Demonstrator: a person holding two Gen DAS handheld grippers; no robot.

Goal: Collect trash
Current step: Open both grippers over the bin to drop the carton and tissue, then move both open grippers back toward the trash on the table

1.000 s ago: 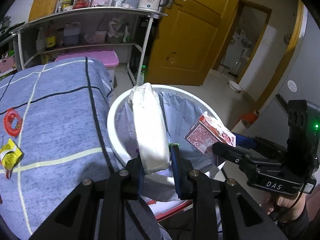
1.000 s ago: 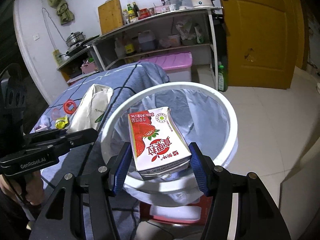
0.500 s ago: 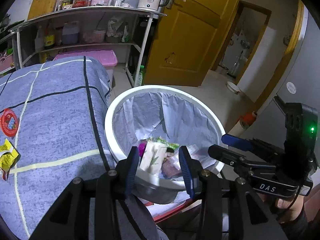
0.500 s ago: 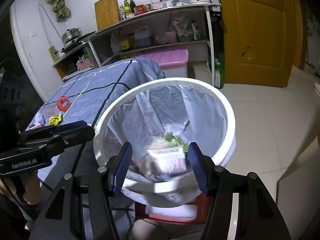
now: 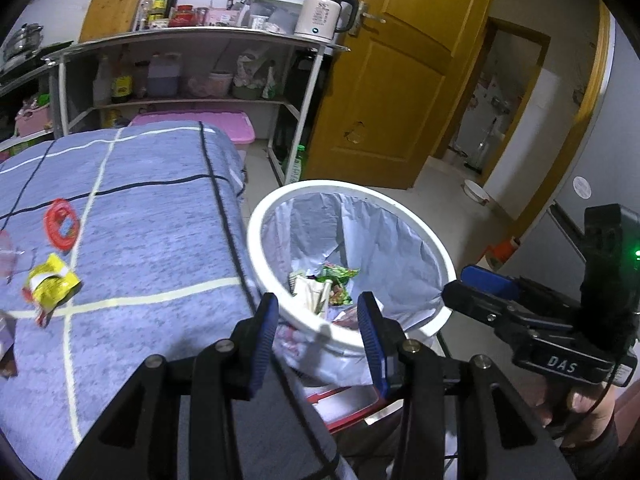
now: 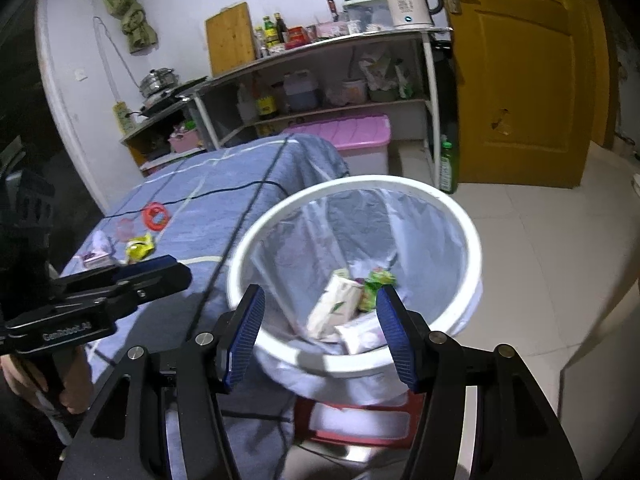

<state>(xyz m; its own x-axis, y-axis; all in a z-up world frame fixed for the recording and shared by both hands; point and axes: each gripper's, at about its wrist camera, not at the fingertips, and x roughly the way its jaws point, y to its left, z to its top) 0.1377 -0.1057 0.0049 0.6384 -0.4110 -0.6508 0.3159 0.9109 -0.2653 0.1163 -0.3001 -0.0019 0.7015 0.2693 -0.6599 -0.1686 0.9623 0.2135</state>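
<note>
A white bin (image 5: 400, 209) with a pale liner stands beside the blue-clothed table (image 5: 152, 248). Inside lie a white carton (image 6: 335, 305), a pink carton (image 6: 362, 337) and a green wrapper (image 6: 380, 278). My left gripper (image 5: 318, 312) hovers over the bin's near rim, open, with nothing between its fingers. My right gripper (image 6: 320, 304) is also open and empty above the near rim (image 6: 360, 181). On the cloth lie a yellow wrapper (image 5: 50, 282), a red ring (image 5: 61, 229) and a small box (image 6: 96, 258).
Behind the table is a metal shelf (image 5: 200, 40) with a kettle, bottles and jugs. A pink-lidded tub (image 6: 352, 132) sits on the floor. An orange door (image 5: 392, 92) stands to the right. A red stool (image 6: 360, 420) is under the bin.
A second ago each gripper held a carton over the bin. Both cartons have dropped inside and both grippers are empty. The left view has swung towards the table.
</note>
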